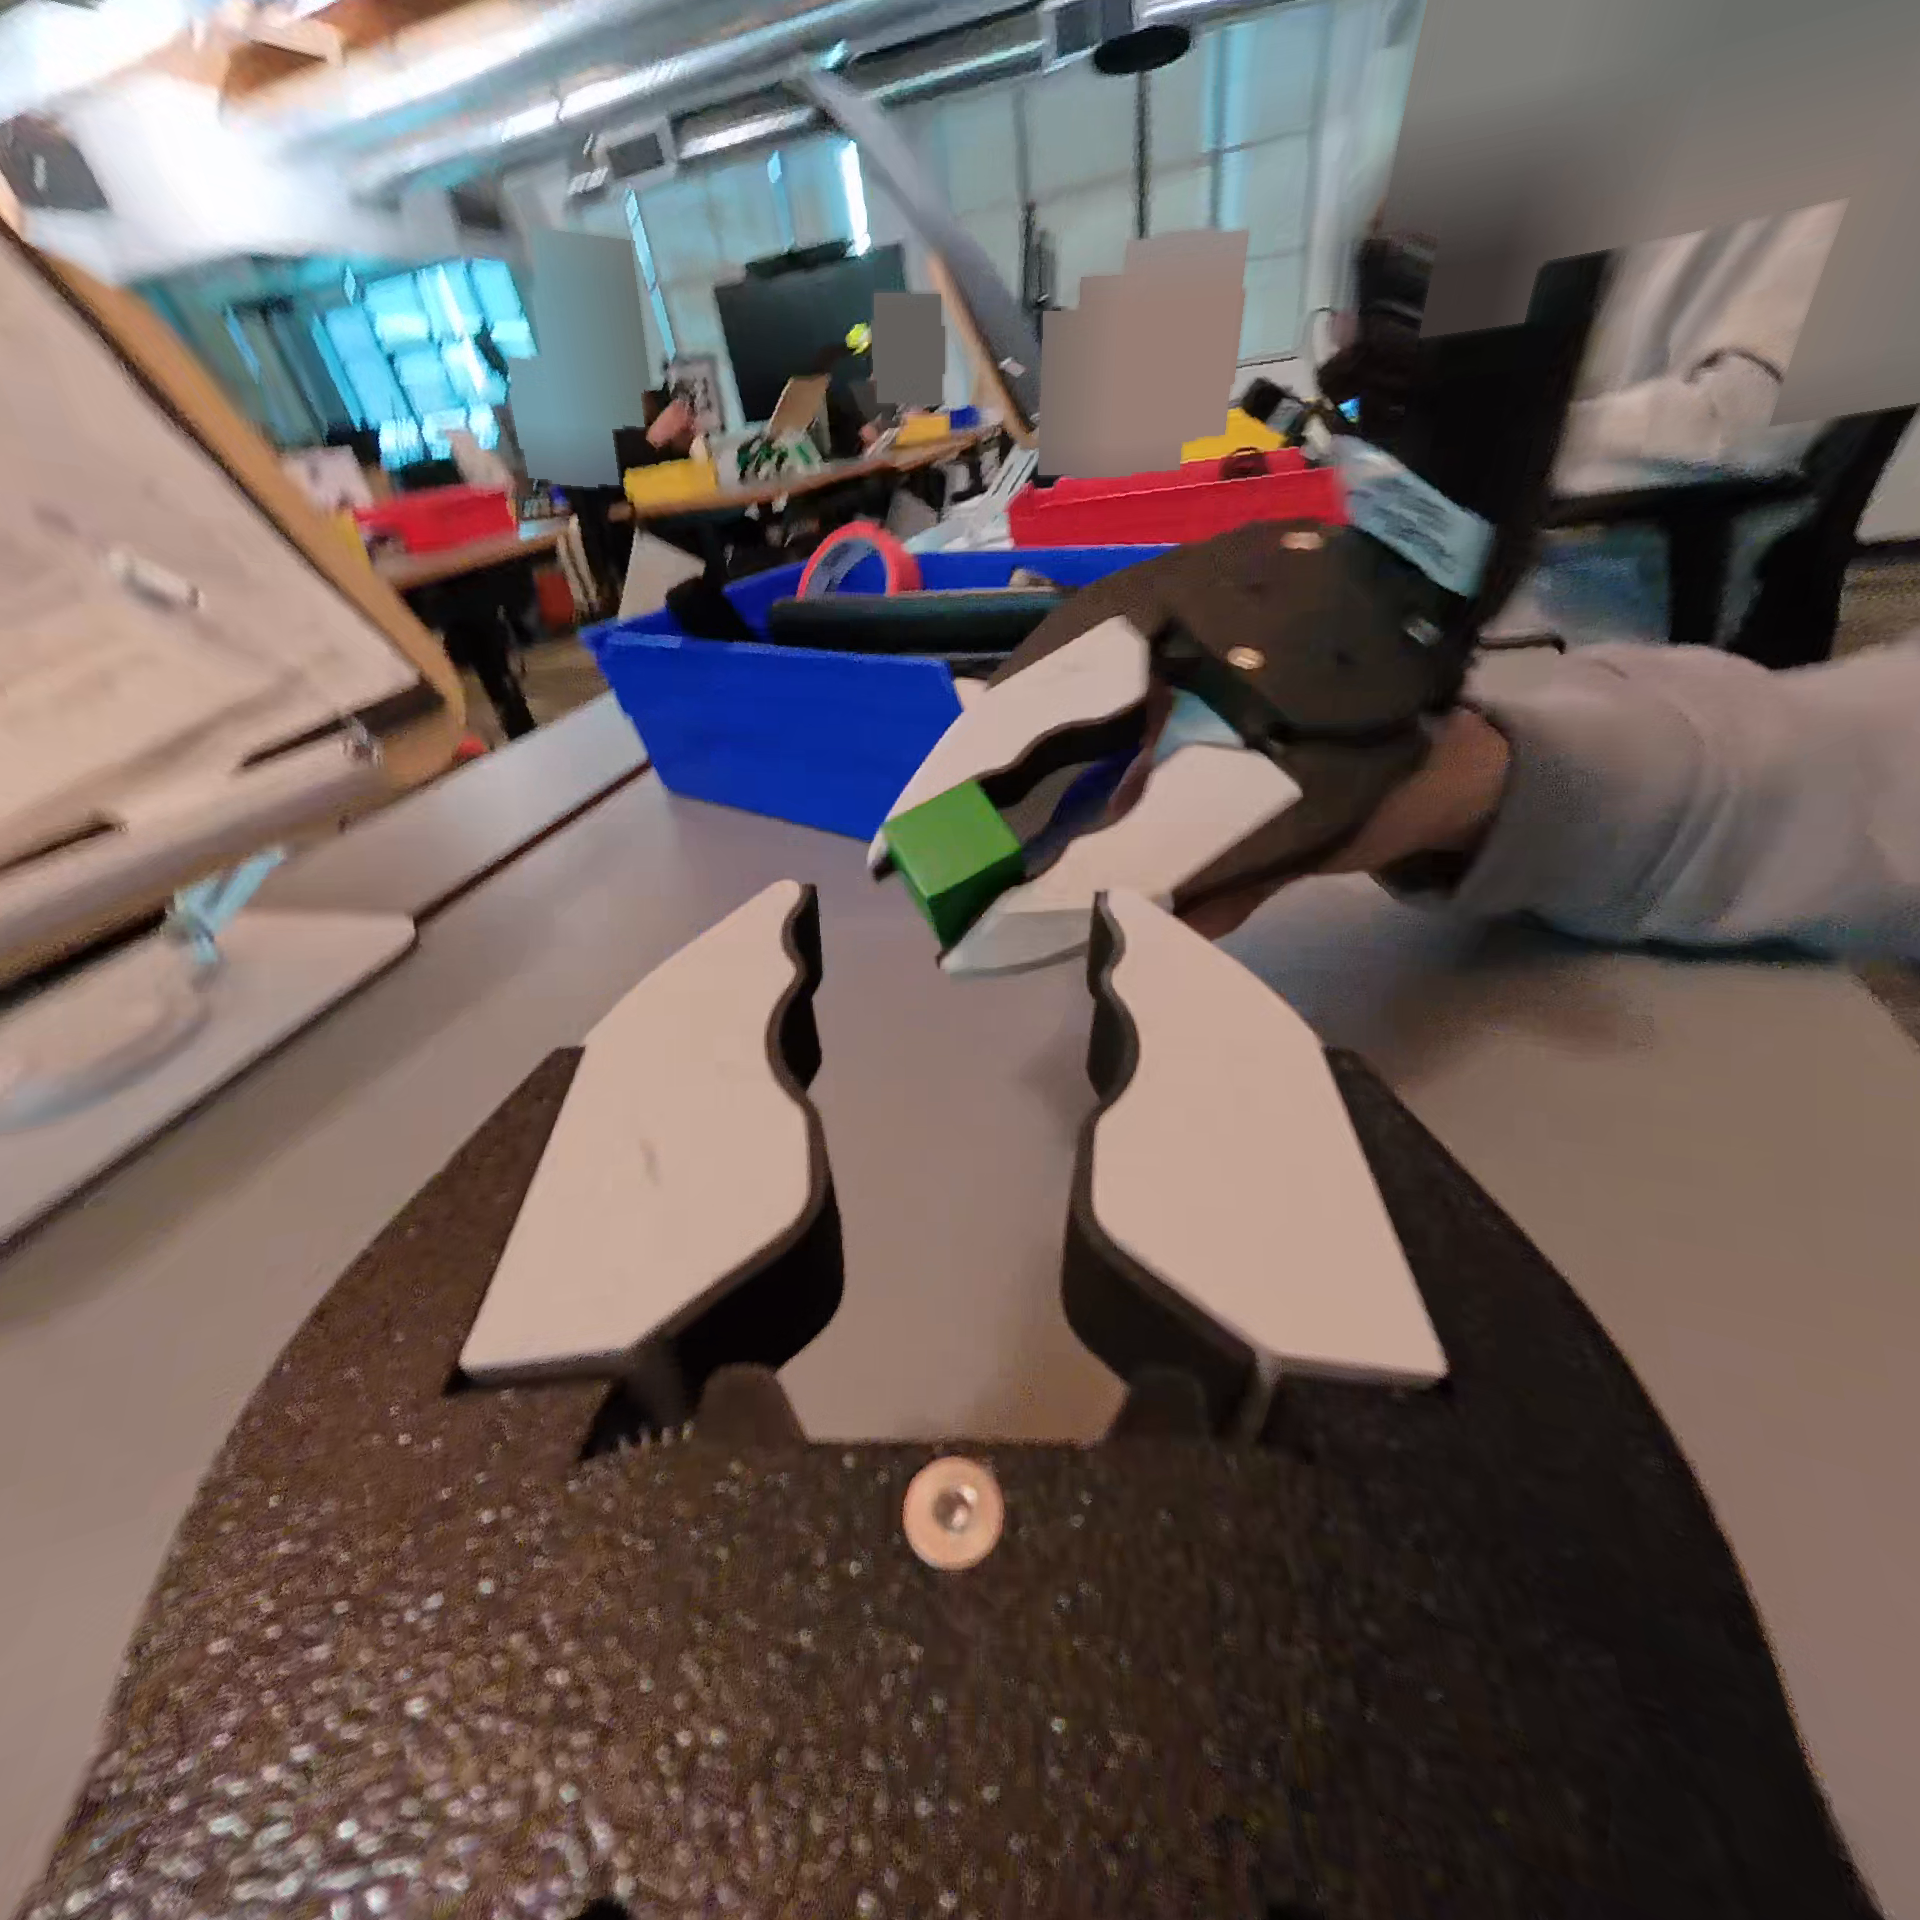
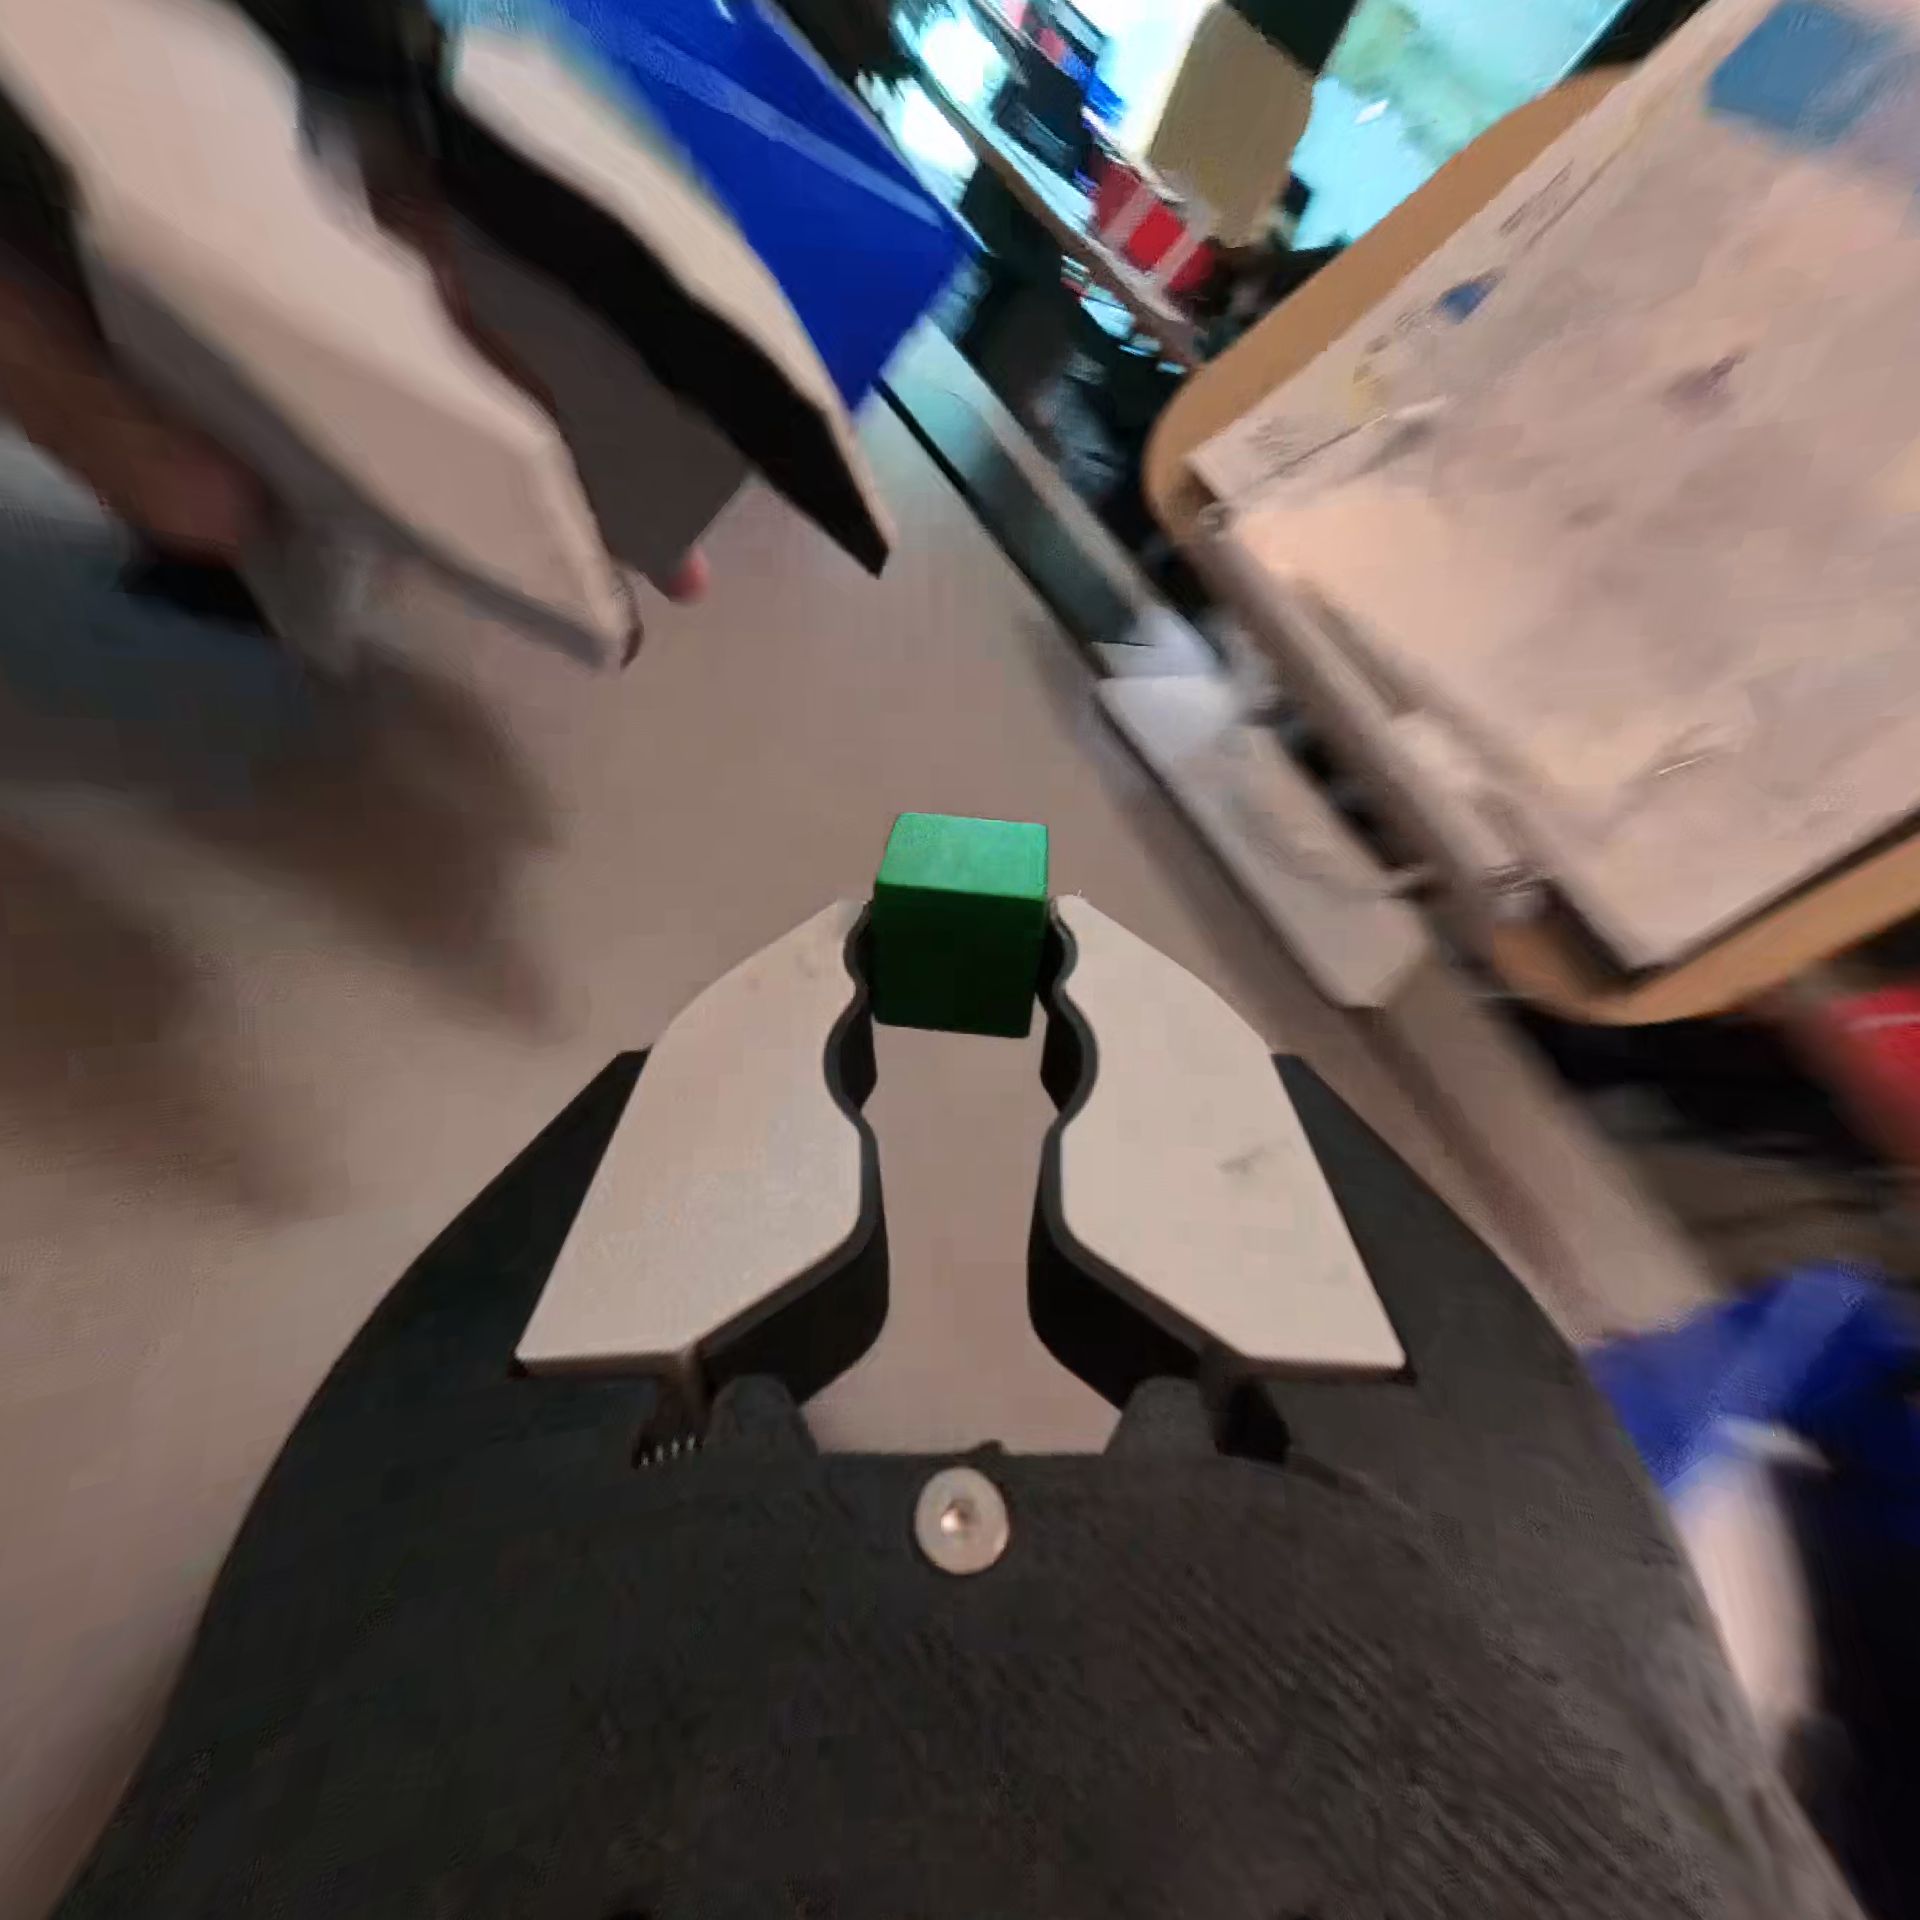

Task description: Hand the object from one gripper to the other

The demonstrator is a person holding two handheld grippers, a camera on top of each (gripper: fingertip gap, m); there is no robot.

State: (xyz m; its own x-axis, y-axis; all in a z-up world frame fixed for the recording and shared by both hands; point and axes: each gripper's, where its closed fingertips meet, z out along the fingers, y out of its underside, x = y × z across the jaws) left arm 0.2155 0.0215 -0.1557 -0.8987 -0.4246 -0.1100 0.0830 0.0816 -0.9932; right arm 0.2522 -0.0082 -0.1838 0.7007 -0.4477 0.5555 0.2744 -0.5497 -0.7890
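A small green cube [image 2: 958,925] is clamped between the tips of my right gripper [image 2: 958,914], held above the grey table [image 2: 727,779]. In the left wrist view the same cube [image 1: 954,850] shows in the right gripper [image 1: 935,894], just beyond and slightly right of my left gripper's tips. My left gripper [image 1: 951,914] is open and empty, jaws wide apart, and does not touch the cube. In the right wrist view the left gripper [image 2: 748,592] hangs blurred at the upper left, open, its tips well short of the cube.
A blue bin [image 1: 790,717] with a tape roll and dark items stands on the table behind the grippers. A tilted wooden board with papers [image 1: 156,582] stands at the left on a flat base. A person's sleeve [image 1: 1704,790] reaches in from the right. Red and yellow bins lie farther back.
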